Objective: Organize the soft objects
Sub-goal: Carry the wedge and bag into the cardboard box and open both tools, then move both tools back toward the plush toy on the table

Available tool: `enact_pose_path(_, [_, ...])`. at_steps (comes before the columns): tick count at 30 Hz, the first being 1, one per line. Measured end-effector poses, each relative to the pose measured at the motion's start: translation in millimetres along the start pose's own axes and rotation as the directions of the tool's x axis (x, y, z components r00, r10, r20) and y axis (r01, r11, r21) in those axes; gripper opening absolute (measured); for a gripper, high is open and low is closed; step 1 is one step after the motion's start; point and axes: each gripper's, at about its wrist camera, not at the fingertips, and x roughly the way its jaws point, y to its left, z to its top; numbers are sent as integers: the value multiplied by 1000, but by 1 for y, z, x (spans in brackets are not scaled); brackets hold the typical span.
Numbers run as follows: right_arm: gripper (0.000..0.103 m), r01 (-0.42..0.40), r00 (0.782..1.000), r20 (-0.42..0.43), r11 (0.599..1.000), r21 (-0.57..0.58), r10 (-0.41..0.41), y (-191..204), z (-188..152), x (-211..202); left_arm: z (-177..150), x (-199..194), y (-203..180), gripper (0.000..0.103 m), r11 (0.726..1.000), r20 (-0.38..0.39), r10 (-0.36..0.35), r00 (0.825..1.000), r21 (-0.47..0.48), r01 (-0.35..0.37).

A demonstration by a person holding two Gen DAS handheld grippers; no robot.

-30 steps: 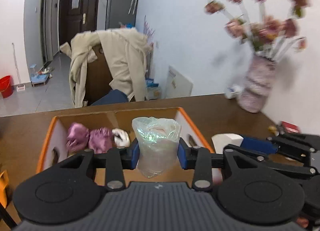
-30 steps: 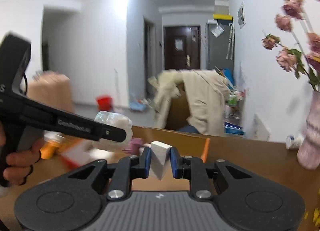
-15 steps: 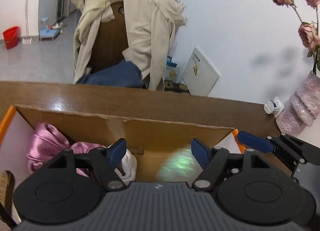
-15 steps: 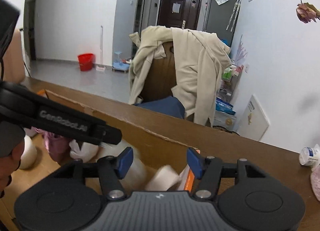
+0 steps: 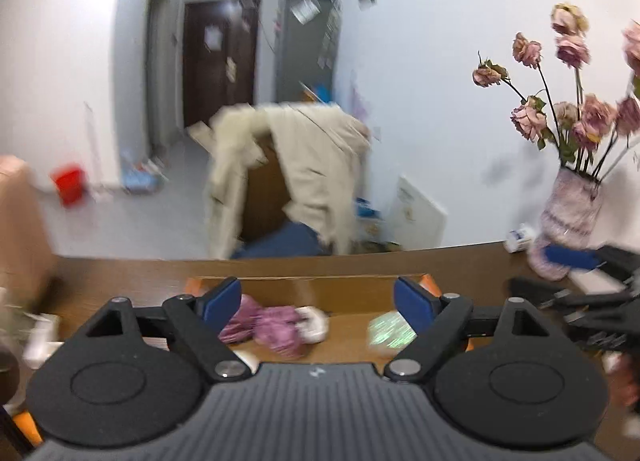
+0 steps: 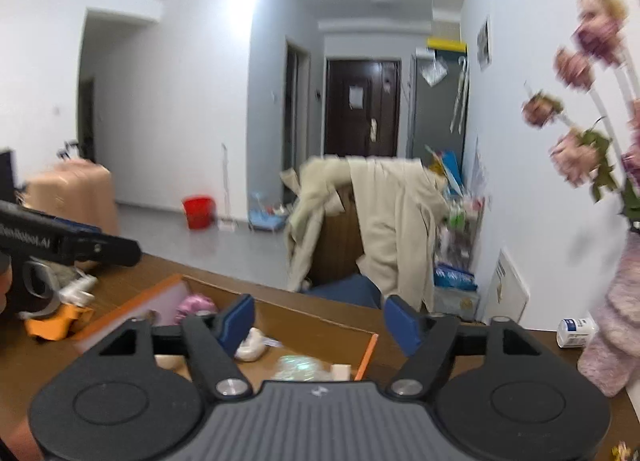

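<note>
An open cardboard box (image 5: 312, 283) with orange edges sits on the brown table. Inside lie purple soft pieces (image 5: 272, 323), a white piece (image 5: 314, 325) and a shiny clear wrapped piece (image 5: 390, 335). My left gripper (image 5: 318, 303) is open and empty above the box. My right gripper (image 6: 320, 319) is open and empty, above the box (image 6: 304, 317); the shiny piece (image 6: 298, 367) and a small white block (image 6: 342, 372) lie below it. The left gripper's finger (image 6: 72, 247) shows at the left of the right wrist view.
A pink vase with dried roses (image 5: 568, 217) stands at the table's right, with a small white bottle (image 5: 520, 237) beside it. A chair draped with a beige coat (image 5: 296, 177) stands behind the table. Orange and white items (image 6: 64, 309) lie left of the box.
Both grippers opened and dropped their loads into the box: the shiny wrapped piece from the left, the white block from the right. Both have since lifted up and back.
</note>
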Motion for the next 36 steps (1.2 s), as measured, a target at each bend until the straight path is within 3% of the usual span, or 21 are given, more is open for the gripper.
enact_pose_path(3, [77,-54,998,46,999,1,54,12,-15,-48,-26,-61,-2,89,997,56,68,996,33,-70])
enact_pose_path(9, [83,-82,995,57,997,-17,82,32,-57,-102,-91,-151,-6,94,994,126,99,987,31,-104])
enact_pose_path(15, [85,-103,994,43,994,36,102,50,-100,-143,-166,-203,-23,100,992,190,88,978,75,-104])
enact_pose_path(17, [87,-111,993,41,992,52,109,56,-116,-158,-191,-215,-26,103,995,212,82,974,37,-92])
enact_pose_path(21, [89,-101,995,25,989,105,99,65,-149,-186,-229,-221,-31,103,997,229,75,971,2,-77])
enact_pose_path(24, [89,-103,994,-22,988,120,106,71,-170,-195,-243,-211,-35,103,997,193,72,979,-17,-69])
enact_pose_path(31, [89,-68,995,-64,990,126,76,71,-188,-196,-249,-192,-41,103,999,161,16,987,-40,-10])
enact_pose_path(36, [84,-81,993,-79,987,137,93,70,-181,-160,-236,-154,-49,101,996,113,-66,991,-47,72])
